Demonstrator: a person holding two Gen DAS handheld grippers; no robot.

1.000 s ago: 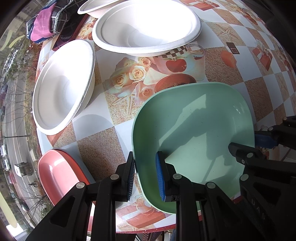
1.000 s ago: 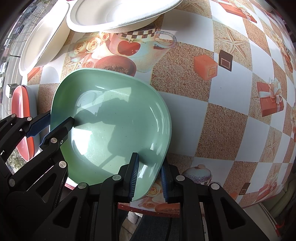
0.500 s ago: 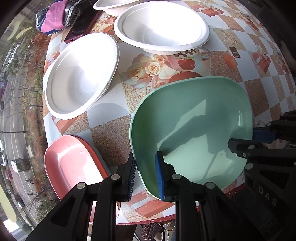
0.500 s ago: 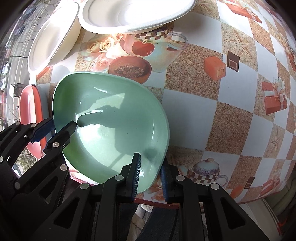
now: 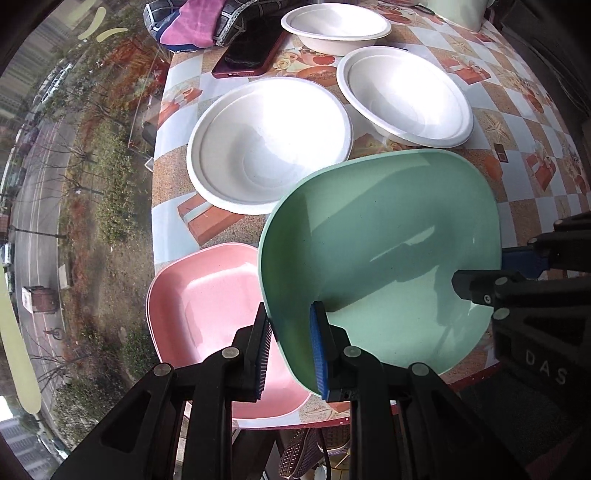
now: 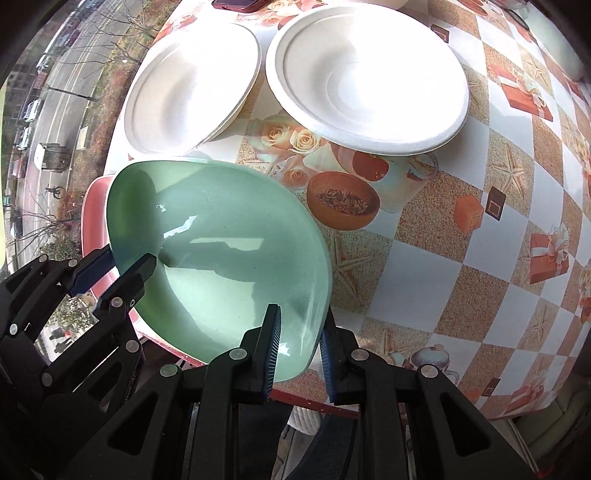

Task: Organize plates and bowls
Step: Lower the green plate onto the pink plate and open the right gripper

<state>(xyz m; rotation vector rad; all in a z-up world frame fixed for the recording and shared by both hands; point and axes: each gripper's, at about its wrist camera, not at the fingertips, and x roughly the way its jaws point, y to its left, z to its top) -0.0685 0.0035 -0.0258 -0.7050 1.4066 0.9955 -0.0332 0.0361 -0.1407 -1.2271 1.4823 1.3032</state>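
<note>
The left gripper [image 5: 290,345] and the right gripper [image 6: 299,354] each pinch the rim of 1 green plate [image 5: 380,258], on opposite sides. Both are clamped tight on it. The green plate hangs in the air above the table [image 5: 517,122], partly over the pink plate [image 5: 207,306] just below the left gripper.

The left view shows the pink plate almost whole. In the right view only a thin red-pink edge of it peeks out behind the green plate, beside the left gripper.

The left view also shows a dark phone [image 5: 249,50] and a heap of cloth [image 5: 199,22], far ahead of the left gripper. The right view shows just a corner of the phone at the top edge.

The right view shows more of the tablecloth to the right of the right gripper, with printed gift boxes and starfish.

Count: 1 green plate, 1 pink plate, 3 white bowls [image 5: 269,144] in the left view. The right view shows 2 of them in full.

The pale thing at the top right corner of both views is cut off, so it is hard to tell what it is. The pink plate may be more than 1 stacked; I cannot tell.
</note>
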